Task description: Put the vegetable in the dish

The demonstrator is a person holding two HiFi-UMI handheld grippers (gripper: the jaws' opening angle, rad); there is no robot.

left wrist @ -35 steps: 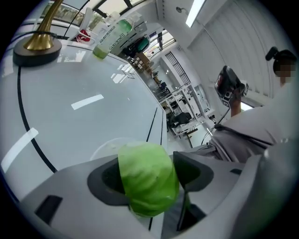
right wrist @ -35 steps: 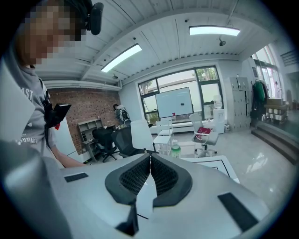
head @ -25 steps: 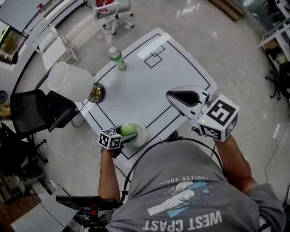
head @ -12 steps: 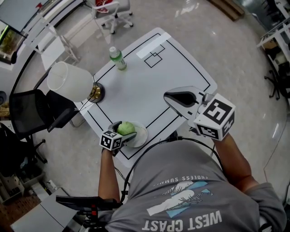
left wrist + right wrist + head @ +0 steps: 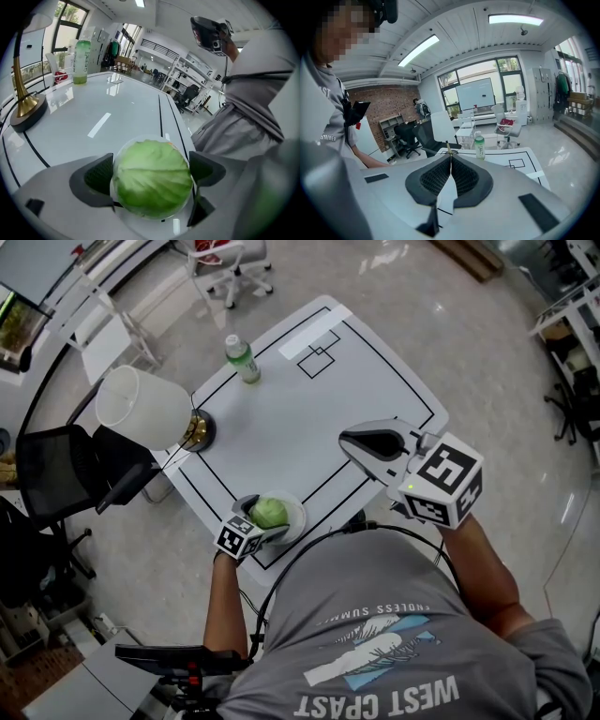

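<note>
Cabbage (image 5: 270, 513) sits on the white dish (image 5: 298, 510) in the lower left of the head view, close to the near edge of the counter (image 5: 281, 418). The left gripper (image 5: 262, 519) has just been opening. Its fingers (image 5: 93, 177) stand wide apart on either side of the cabbage and no longer clamp it, though the gaps are slim in the left gripper view. The right gripper (image 5: 375, 444) hovers over the right side of the counter with fingers together on nothing.

The placing looks basically done; the risk is in the pull-out.
- A finger that brushes the cabbage on the way back could roll it, since the head is round and the dish looks shallow.
- The lower parts of the fingers appear to be right by the dish rim. Catching the rim could tip the dish or push it toward the edge and off.
- Lifting straight out before swinging away would likely avoid both.

The bottle (image 5: 242, 360) and lamp (image 5: 141, 409) at upper left are well apart, so no issue there.
</note>
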